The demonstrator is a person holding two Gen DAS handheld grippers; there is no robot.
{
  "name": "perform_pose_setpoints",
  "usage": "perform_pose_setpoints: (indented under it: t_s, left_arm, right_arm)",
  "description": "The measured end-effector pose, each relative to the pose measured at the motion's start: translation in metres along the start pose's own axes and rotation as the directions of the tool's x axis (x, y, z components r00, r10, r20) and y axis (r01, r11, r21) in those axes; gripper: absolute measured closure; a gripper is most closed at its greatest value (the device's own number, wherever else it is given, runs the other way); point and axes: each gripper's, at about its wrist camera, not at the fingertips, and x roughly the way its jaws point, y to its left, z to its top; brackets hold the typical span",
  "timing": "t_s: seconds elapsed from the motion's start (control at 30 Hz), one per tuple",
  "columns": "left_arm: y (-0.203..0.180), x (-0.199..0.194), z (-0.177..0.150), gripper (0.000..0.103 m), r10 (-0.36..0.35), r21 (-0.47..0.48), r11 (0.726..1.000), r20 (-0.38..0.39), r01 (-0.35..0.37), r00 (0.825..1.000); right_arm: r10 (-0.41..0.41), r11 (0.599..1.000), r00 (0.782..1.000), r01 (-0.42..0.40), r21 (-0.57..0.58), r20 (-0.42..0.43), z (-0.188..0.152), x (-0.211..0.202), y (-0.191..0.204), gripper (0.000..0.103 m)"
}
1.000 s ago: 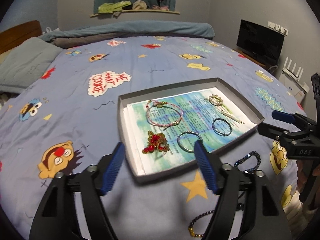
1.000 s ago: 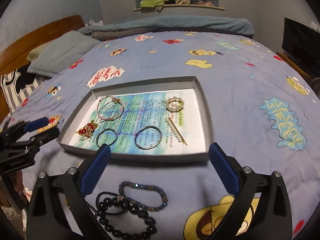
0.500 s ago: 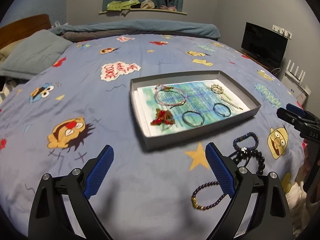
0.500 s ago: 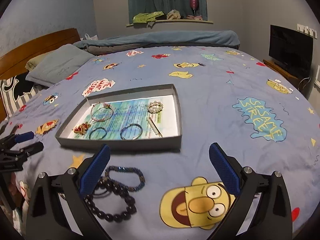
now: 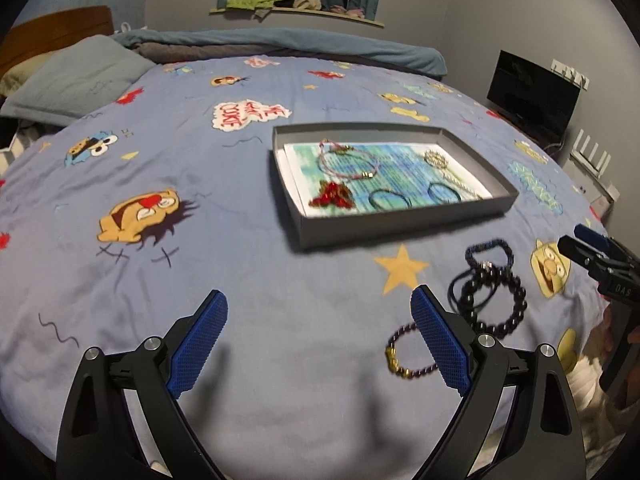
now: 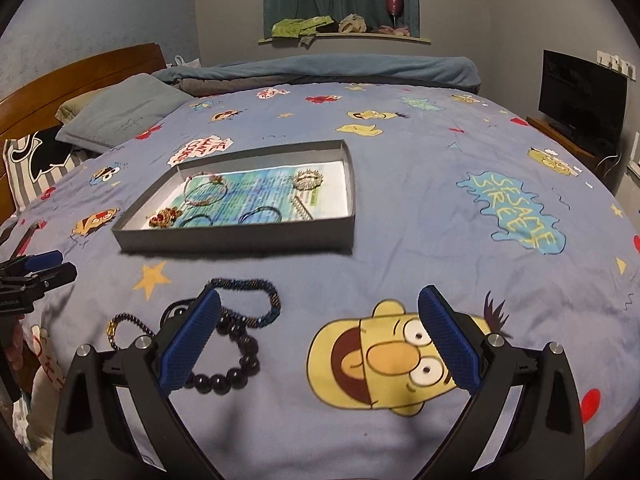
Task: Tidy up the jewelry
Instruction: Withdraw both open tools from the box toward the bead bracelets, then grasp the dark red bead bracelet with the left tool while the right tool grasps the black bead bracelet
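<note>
The left gripper [image 5: 318,334] hung over the bed [image 5: 248,300], its jaws wide apart after just opening, nothing between them. Further right lay the grey tray [image 5: 404,220], holding a red brooch [image 5: 331,196], a pink bracelet [image 5: 347,160] and thin rings. Near the tray's front wall, on the bedspread, lay a purple bracelet [image 5: 400,354], black beads [image 5: 496,300] and a dark beaded bracelet [image 5: 489,249]. The right gripper [image 6: 320,336] stood open and empty beside them.
</note>
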Motion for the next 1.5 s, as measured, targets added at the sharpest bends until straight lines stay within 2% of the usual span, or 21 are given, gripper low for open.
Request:
perform_pose_setpoints:
  t_s: [0.27,0.4,0.6,0.73,0.83,0.9,0.97,1.03,1.2,1.37,1.5]
  left_arm:
    - [-0.003,-0.002,-0.022,0.01,0.002,0.005,1.0,0.004,-0.002,1.0]
    - [-0.009,-0.003,-0.033,0.01,-0.002,0.026,1.0,0.014,0.002,1.0]
    - [-0.023,0.011,-0.048,0.01,-0.04,0.048,0.998,-0.054,0.043,0.998]
    - [-0.034,0.017,-0.053,0.012,-0.057,0.071,0.996,-0.067,0.062,0.996]
    - [-0.04,0.021,-0.05,0.021,-0.069,0.077,0.994,-0.069,0.074,0.995]
    - [-0.043,0.024,-0.047,0.034,-0.066,0.085,0.994,-0.075,0.073,0.995]
    - [-0.045,0.027,-0.045,0.04,-0.059,0.089,0.994,-0.079,0.066,0.995]
    - [-0.045,0.03,-0.044,0.042,-0.064,0.08,0.994,-0.08,0.071,0.995]
    - [-0.051,0.037,-0.045,0.055,-0.056,0.11,0.992,-0.081,0.064,0.995]
    - [-0.054,0.04,-0.046,0.059,-0.054,0.12,0.991,-0.083,0.064,0.995]
    - [-0.054,0.042,-0.048,0.068,-0.046,0.132,0.99,-0.093,0.058,0.995]
  right_arm:
    - [-0.004,1.0,1.0,0.004,-0.027,0.015,-0.024,-0.003,0.013,0.005]
    - [0.007,0.999,1.0,-0.007,-0.037,-0.004,-0.033,0.0,0.017,0.005]
    - [0.052,0.998,0.998,-0.053,-0.042,-0.03,-0.042,0.002,0.021,0.005]
    - [0.063,0.996,0.997,-0.066,-0.057,-0.05,-0.048,0.007,0.025,0.005]
    - [0.067,0.996,0.996,-0.07,-0.051,-0.06,-0.052,0.01,0.024,0.005]
    - [0.063,0.997,0.996,-0.066,-0.05,-0.063,-0.052,0.011,0.024,0.005]
    - [0.054,0.997,0.996,-0.057,-0.042,-0.071,-0.053,0.013,0.022,0.005]
    - [0.056,0.998,0.996,-0.059,-0.036,-0.074,-0.052,0.015,0.022,0.005]
    - [0.053,0.998,0.997,-0.056,-0.044,-0.063,-0.051,0.018,0.024,0.005]
    - [0.063,0.997,0.996,-0.065,-0.041,-0.061,-0.047,0.024,0.027,0.006]
    - [0.075,0.996,0.995,-0.078,-0.042,-0.069,-0.045,0.028,0.032,0.016]
